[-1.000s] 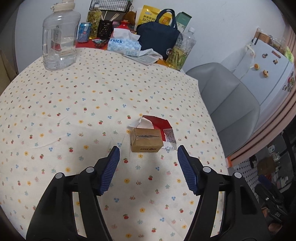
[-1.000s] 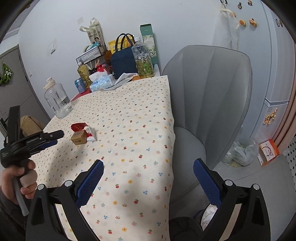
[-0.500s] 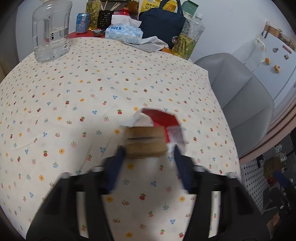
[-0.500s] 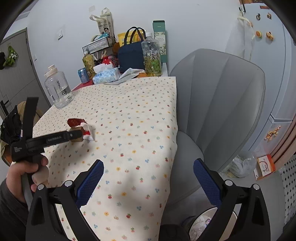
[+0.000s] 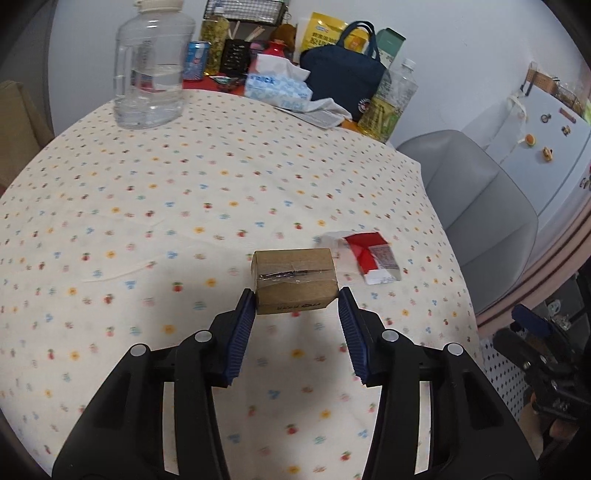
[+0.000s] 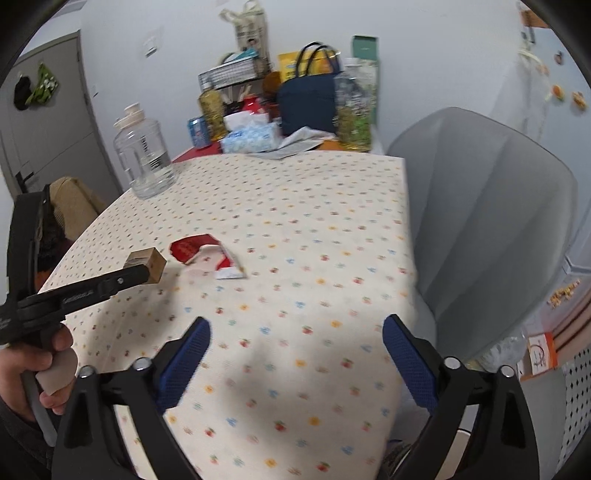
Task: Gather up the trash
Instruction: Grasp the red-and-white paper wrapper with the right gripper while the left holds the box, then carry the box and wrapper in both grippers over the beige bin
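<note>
Both left fingers [image 5: 246, 314] pinch tilted cardboard box [image 5: 293, 280]

A blue-and-white tissue pack [image 5: 277, 88] at the table's far edge bears what appears to be "nick" in blue letters. Dark print on the small cardboard box [image 5: 293, 278] near the middle and on the yellow pouch [image 5: 325, 33] behind is too blurred to read.

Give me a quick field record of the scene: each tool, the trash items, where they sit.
left tool: closed on the small cardboard box, lifted off the tablecloth
right tool: open, nothing between its pads; jaws have just been closing slightly
remaining trash: red and white wrapper, flat on the cloth beside the box
far table end: water jug, tissue pack, navy bag
</note>
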A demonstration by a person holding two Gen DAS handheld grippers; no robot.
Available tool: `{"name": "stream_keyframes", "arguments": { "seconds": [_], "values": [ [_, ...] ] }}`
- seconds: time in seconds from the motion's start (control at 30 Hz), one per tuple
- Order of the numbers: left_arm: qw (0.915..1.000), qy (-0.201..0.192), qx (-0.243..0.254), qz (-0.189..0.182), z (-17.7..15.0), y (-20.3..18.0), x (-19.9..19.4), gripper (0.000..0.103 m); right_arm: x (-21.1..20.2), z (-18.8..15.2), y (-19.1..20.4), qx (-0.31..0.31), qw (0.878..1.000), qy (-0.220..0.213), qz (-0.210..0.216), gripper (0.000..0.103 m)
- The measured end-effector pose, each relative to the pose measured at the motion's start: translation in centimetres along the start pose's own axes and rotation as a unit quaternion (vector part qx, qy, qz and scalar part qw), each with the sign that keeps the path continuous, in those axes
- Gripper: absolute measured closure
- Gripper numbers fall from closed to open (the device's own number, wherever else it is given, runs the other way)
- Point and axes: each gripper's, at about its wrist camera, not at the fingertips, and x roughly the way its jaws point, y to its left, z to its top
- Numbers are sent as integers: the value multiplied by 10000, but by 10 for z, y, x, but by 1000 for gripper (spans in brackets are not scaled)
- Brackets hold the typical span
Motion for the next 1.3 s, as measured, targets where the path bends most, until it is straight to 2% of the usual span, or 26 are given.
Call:
{"name": "stream_keyframes", "arguments": {
  "seconds": [0.17,0.4,0.67,0.7,0.73,0.77,0.8,0.83,0.93,1.3],
  "values": [
    [9996,-156,-181,137,-4,29,-19,57,24,10,23,-279,9992,204,190,31],
    [9980,-214,-536,239,-16,60,-30,57,68,27,52,-561,9967,528,237,40],
    [9955,-186,-860,357,-23,81,-30,57,110,49,69,-483,9952,832,190,53],
    [9954,-196,-868,367,-24,82,-31,57,113,50,68,-405,9950,887,223,57],
    [9953,-206,-871,374,-24,82,-32,57,117,50,67,-337,9943,963,309,70],
    [9952,-215,-874,378,-24,82,-33,57,120,50,66,-272,9928,1080,445,90],
    [9951,-223,-881,382,-24,82,-33,57,121,48,66,-274,9916,1152,515,97],
    [9951,-224,-888,381,-25,83,-34,57,119,47,67,-313,9919,1129,482,100],
    [9948,-304,-904,345,-26,81,-38,57,104,39,65,-299,9942,976,347,101],
    [9964,-520,-671,65,-29,48,-64,57,31,4,34,180,9951,652,723,101]
  ]
}}
